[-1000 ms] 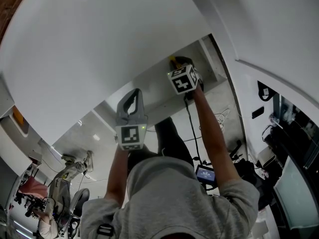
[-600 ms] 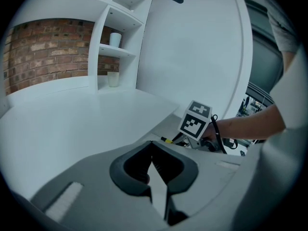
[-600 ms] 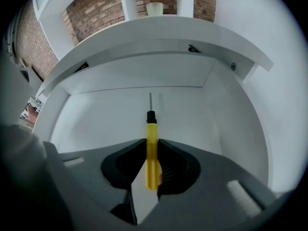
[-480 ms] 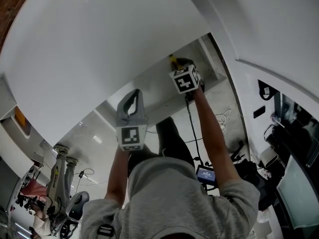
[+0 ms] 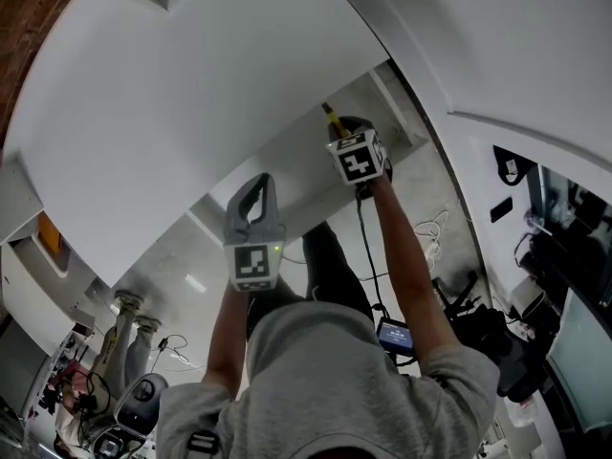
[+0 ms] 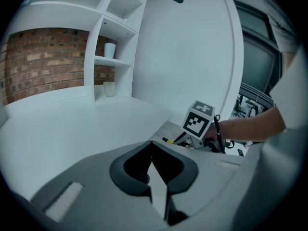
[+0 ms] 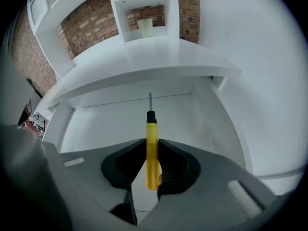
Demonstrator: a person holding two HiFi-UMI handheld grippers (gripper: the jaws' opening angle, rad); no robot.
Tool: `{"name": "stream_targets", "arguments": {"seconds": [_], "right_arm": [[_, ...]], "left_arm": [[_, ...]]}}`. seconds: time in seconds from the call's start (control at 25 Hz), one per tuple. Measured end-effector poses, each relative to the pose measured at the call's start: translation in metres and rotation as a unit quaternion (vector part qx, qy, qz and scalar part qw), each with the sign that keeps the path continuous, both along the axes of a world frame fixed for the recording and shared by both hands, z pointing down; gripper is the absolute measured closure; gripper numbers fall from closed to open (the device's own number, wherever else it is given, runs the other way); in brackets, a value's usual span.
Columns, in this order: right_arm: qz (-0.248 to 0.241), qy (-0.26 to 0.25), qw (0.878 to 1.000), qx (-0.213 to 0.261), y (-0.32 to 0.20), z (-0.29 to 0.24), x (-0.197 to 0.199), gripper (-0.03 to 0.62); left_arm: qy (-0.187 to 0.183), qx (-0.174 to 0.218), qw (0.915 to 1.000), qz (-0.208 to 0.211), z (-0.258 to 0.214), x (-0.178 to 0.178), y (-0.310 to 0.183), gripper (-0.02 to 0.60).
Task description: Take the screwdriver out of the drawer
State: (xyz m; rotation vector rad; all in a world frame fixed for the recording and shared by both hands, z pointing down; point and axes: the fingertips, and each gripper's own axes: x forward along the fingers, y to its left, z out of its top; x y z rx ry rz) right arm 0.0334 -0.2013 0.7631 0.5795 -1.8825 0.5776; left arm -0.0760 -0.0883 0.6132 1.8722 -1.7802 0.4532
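A screwdriver (image 7: 151,129) with a yellow handle and a thin metal shaft points away from me, and my right gripper (image 7: 152,142) is shut on its handle. It hangs above the white floor of the open drawer (image 7: 106,121). In the head view the right gripper (image 5: 346,127) is at the drawer under the counter, and the yellow screwdriver (image 5: 329,116) sticks out past its marker cube (image 5: 359,158). My left gripper (image 5: 258,182) is held lower left of it, away from the drawer. Its jaws (image 6: 151,144) meet at the tips with nothing between them.
A white countertop (image 6: 72,124) runs over the drawer. Behind it are a brick wall (image 6: 43,61) and white shelves with a cup (image 7: 145,27) on one. A curved white wall (image 7: 260,81) stands to the right. Cables and a chair (image 5: 134,404) are on the floor below.
The right gripper has lifted the screwdriver a little, and more of its yellow end shows past the cube. The left gripper has risen slightly too.
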Motion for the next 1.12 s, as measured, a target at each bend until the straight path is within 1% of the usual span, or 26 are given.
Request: {"name": "stream_targets", "arguments": {"seconds": [0.16, 0.44, 0.64, 0.92, 1.12], "right_arm": [[0.016, -0.008, 1.0, 0.009, 0.005, -0.017, 0.006, 0.513], [0.045, -0.023, 0.998, 0.022, 0.013, -0.039, 0.017, 0.513], [0.053, -0.026, 0.998, 0.031, 0.018, -0.049, 0.022, 0.513], [0.059, -0.022, 0.997, 0.032, 0.029, -0.057, 0.021, 0.513], [0.071, -0.031, 0.996, 0.04, 0.034, -0.071, 0.022, 0.513]], "left_arm": [[-0.002, 0.012, 0.9999, 0.012, -0.013, 0.004, 0.002, 0.569], [-0.007, 0.027, 0.9995, 0.017, -0.034, 0.001, 0.007, 0.569], [-0.017, 0.04, 0.9988, 0.024, -0.047, 0.001, 0.011, 0.569], [-0.019, 0.043, 0.9984, 0.03, -0.059, -0.001, 0.022, 0.569], [-0.026, 0.055, 0.9974, 0.039, -0.071, -0.004, 0.024, 0.569]]}}
